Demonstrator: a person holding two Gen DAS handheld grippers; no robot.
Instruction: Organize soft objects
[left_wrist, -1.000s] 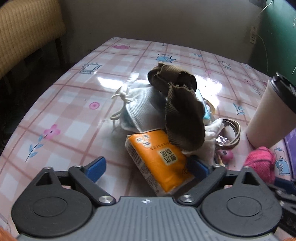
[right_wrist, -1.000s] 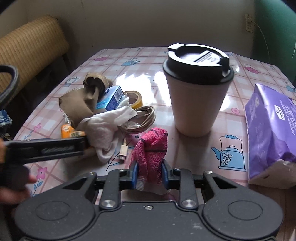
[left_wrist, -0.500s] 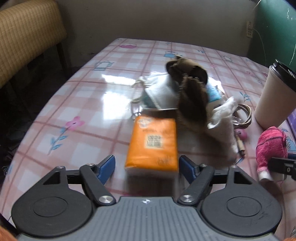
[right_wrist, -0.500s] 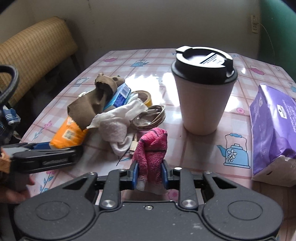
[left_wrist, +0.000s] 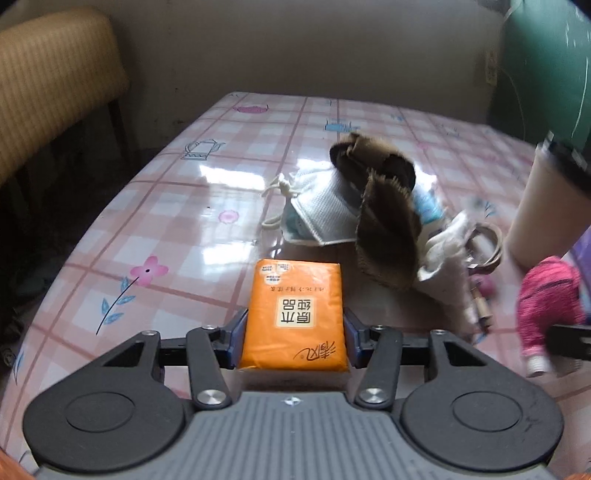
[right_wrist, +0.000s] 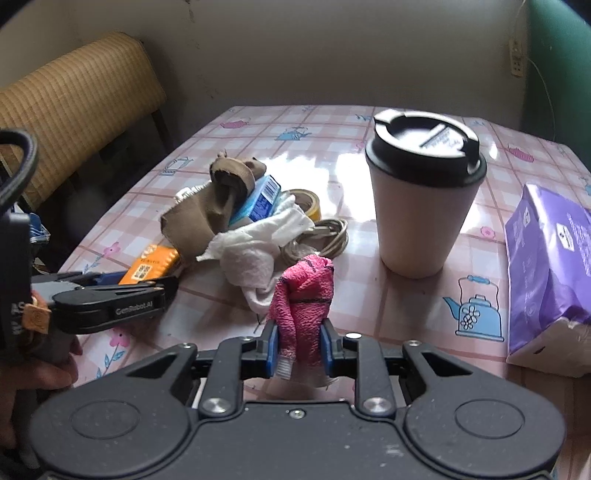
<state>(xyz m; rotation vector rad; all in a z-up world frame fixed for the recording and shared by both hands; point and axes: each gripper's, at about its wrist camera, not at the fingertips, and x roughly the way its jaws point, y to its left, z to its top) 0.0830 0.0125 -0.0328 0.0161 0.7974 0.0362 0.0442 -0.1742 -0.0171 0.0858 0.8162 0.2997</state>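
Note:
An orange tissue pack (left_wrist: 295, 306) lies flat on the checked tablecloth, clear of the pile. My left gripper (left_wrist: 293, 339) has its jaws closing, and both blue pads touch the pack's long sides. In the right wrist view the same pack (right_wrist: 153, 264) shows at the left, beside a black finger of that gripper. My right gripper (right_wrist: 299, 345) is shut on a pink knitted cloth (right_wrist: 304, 291) that stands up between its pads, and the jaws squeeze a little tighter. A brown cloth (left_wrist: 384, 221), a white mask (left_wrist: 321, 218) and a white rag (right_wrist: 255, 251) lie heaped mid-table.
A lidded paper cup (right_wrist: 424, 206) stands right of the pile, and a purple packet (right_wrist: 550, 266) lies at the far right. A blue box (right_wrist: 260, 199), a tape roll (right_wrist: 306, 197) and a coiled cable (right_wrist: 325, 236) sit in the heap. A woven chair (right_wrist: 74, 110) stands beyond the table's left edge.
The left jaws have come in from wide apart onto the orange pack, which now lies straight and apart from the pile. The right gripper still holds the pink cloth in place.

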